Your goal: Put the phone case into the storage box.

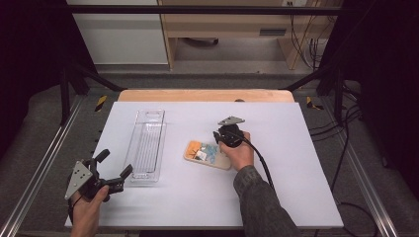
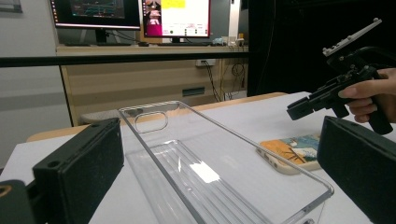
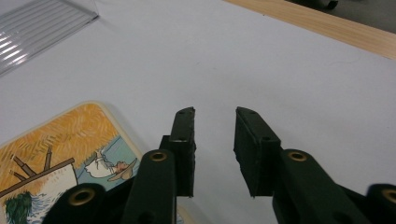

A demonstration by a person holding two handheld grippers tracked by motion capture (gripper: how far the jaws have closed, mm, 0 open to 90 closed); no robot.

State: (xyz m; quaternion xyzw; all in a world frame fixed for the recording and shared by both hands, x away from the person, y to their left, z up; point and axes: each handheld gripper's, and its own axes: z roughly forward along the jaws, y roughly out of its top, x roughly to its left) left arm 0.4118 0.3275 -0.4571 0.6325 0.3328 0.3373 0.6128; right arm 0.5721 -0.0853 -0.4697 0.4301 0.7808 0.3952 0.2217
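Both grippers are built in matte black: the left gripper (image 1: 114, 174) is topped by a grey three-cornered plate dotted with small holes, and so is the right gripper (image 1: 218, 134). Brass-ringed screw holes are seen on its jaw arms. A black cable is trailed over a mottled grey-green sleeve (image 1: 262, 202).

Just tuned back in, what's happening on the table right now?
A person holds a tool in each hand. The right tool is down at the far edge of the illustrated phone case lying flat on the white table; its jaws stand partly apart with nothing between them. The left tool waits open by the near end of the clear tray.
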